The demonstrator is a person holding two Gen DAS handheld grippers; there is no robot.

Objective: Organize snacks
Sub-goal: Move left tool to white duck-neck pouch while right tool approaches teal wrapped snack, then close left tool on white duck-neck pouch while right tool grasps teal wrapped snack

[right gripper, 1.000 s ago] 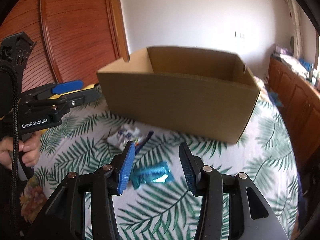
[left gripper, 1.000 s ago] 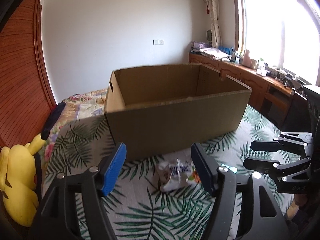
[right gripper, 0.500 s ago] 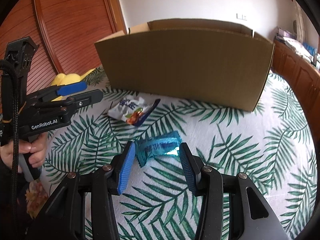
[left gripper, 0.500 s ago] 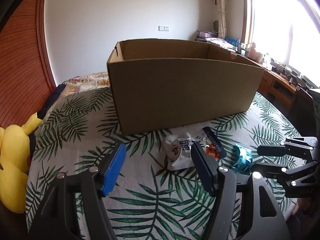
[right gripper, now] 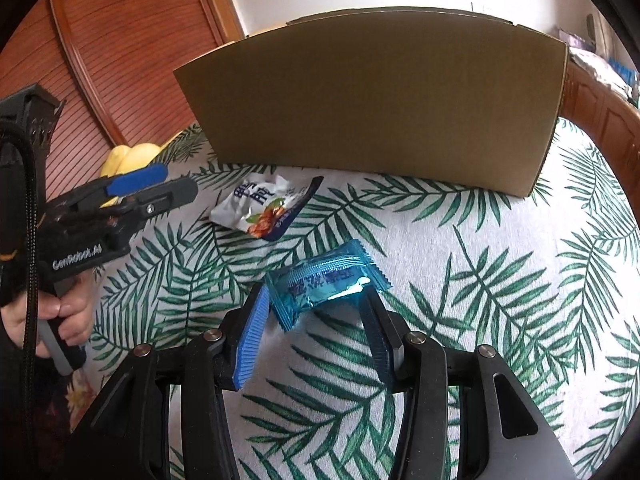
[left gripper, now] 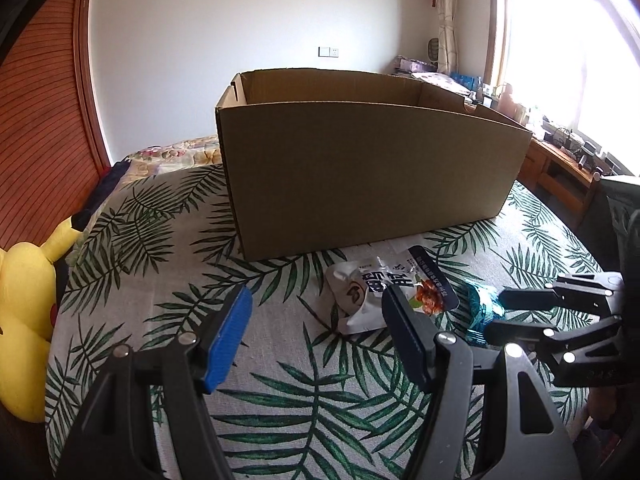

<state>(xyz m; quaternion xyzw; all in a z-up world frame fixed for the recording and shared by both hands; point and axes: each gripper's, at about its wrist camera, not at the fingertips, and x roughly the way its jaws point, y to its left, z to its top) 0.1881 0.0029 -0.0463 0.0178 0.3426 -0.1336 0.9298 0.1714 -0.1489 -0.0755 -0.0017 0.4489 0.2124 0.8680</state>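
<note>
Cardboard fills the left wrist view: the big open box (left gripper: pixel 372 176) sits on the palm-leaf cloth (left gripper: pixel 168 248), its inside hidden. The left gripper (left gripper: pixel 316 332) hangs with fingers spread wide, and its right finger covers part of the white snack pouch (left gripper: pixel 372 292) just in front of the box.

From the right wrist, the right gripper (right gripper: pixel 316 316) has fingers apart around the blue candy wrapper (right gripper: pixel 324 280); can't tell if the pads touch it. Wrapper print is unreadable.

Home bedroom: floral bedding (left gripper: pixel 176 152) far left, yellow plush toy (left gripper: pixel 24 320), wooden wardrobe doors (right gripper: pixel 132 52), curtained window (left gripper: pixel 560 40) right.
</note>
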